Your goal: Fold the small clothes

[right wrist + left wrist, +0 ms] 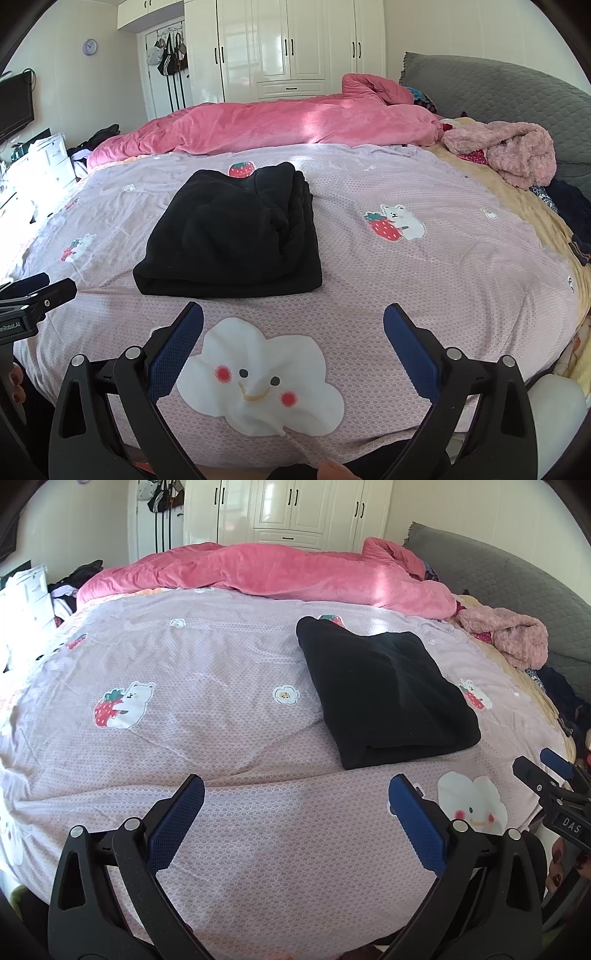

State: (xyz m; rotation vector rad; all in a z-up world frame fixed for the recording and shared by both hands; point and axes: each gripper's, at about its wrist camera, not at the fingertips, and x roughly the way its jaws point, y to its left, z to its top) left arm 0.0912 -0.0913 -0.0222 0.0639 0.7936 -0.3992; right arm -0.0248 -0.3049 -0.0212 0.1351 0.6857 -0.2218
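Note:
A black garment (388,694) lies folded into a thick rectangle on the lilac bedsheet (221,738). It also shows in the right wrist view (232,236), ahead and left of centre. My left gripper (295,790) is open and empty, held above the sheet short of the garment's near edge. My right gripper (293,319) is open and empty, just short of the garment, over a white cloud print. Each gripper shows at the edge of the other's view: the right one (546,771) and the left one (40,288).
A pink duvet (266,572) is bunched along the far side of the bed. A fluffy pink garment (513,151) and dark clothes (569,206) lie at the right by the grey headboard (498,85). White wardrobes (288,48) stand behind. White drawers (40,166) are on the left.

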